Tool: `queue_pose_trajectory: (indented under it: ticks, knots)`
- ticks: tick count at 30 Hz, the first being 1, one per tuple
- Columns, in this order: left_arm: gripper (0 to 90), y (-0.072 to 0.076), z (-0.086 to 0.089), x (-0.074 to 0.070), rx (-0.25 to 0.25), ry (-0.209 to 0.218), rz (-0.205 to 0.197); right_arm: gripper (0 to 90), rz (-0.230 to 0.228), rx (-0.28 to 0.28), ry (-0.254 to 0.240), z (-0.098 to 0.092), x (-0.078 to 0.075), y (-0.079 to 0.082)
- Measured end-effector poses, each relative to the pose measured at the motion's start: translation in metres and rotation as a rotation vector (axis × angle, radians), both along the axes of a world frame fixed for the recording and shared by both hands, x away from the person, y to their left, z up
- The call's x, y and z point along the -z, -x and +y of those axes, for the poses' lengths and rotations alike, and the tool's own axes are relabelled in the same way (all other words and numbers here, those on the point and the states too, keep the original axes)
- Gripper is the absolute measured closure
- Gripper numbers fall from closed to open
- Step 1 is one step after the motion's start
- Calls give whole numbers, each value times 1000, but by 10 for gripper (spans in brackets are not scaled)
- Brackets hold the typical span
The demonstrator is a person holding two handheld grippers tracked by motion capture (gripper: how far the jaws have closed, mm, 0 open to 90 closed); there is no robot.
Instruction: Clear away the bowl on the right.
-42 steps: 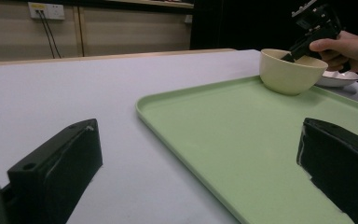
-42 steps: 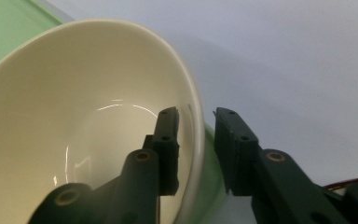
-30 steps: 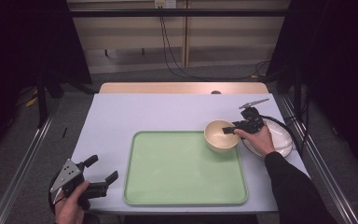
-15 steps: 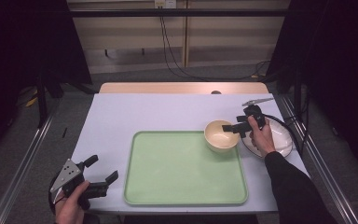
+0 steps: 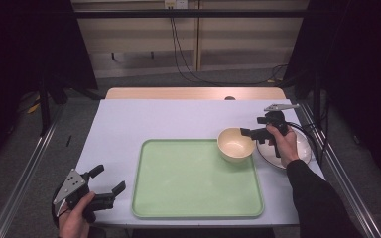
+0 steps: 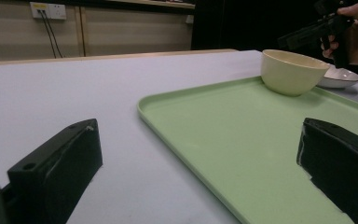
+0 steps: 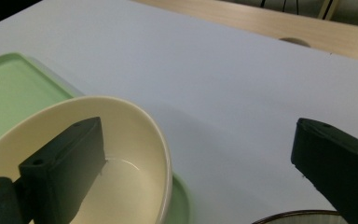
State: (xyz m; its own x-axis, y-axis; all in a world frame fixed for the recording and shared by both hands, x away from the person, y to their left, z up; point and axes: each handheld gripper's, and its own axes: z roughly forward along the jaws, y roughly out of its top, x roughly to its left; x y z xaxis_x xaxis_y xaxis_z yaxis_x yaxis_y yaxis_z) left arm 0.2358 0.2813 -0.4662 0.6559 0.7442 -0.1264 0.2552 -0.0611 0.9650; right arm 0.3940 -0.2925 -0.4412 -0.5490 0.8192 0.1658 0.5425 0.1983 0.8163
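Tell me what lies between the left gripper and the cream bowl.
In the high view, the green tray's bare surface spans the stretch from the left gripper to the cream bowl, which sits on its far right corner. The left gripper view shows the same.

Tool (image 7: pixel 205 158) spread wide, cream bowl (image 7: pixel 135 154) on green tray (image 7: pixel 14 88)

The high view looks down and forward over the whole table (image 5: pixel 144 119). Both gripper views sit low and close, sharing the cream bowl (image 6: pixel 292 71) at the green tray's (image 6: pixel 242 140) far right corner.
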Motion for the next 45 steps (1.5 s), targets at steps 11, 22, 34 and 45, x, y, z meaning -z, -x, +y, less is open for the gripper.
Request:
queue_pose_trajectory:
  ticks: [11,22,34,45]
  knots:
    - [0,0,0,0,-3,-1,-2,14,-71,45,-30,-17,-9,17]
    - [0,1,0,0,-3,-2,-1,19,-145,169,-35,-33,-1,37]
    - [0,1,0,0,-8,0,-2,20,-154,160,-32,-41,-2,59]
    - [0,1,-1,0,-6,0,1,21,-157,159,-45,-54,-1,84]
